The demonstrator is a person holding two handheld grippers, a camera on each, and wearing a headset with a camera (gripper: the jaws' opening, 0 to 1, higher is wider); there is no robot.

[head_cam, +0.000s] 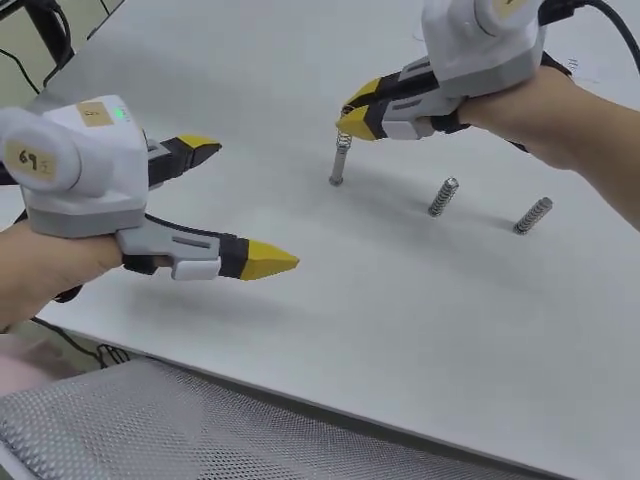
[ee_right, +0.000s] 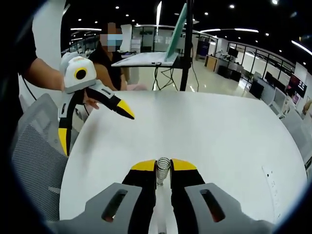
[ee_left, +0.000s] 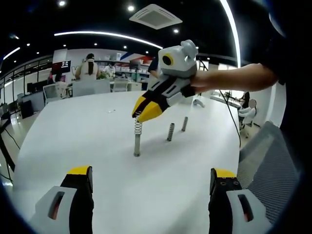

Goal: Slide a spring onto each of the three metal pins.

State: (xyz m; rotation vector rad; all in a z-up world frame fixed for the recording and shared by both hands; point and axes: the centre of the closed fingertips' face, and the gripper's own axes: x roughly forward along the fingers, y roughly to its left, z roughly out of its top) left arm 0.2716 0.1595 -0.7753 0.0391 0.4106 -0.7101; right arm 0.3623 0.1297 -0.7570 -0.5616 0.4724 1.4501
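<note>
A thin metal pin [head_cam: 337,170] stands upright on the white table [head_cam: 400,320]. A small spring [head_cam: 343,143] sits over its top end, and my right gripper [head_cam: 347,120] is shut on that spring from above. The right gripper view has the spring [ee_right: 163,168] pinched between the yellow tips [ee_right: 163,165]. To the right, two more pins [head_cam: 443,197] [head_cam: 533,215] carry springs along their length. My left gripper [head_cam: 255,205] hovers open and empty at the near left, well apart from the pins. From the left gripper view, the right gripper [ee_left: 144,111] holds the spring [ee_left: 138,126] on the pin [ee_left: 137,145].
A grey mesh chair back [head_cam: 150,430] lies below the table's near edge. Black cables [head_cam: 40,40] run at the far left corner. A person sits beyond the table [ee_right: 109,53] behind the left gripper [ee_right: 96,127].
</note>
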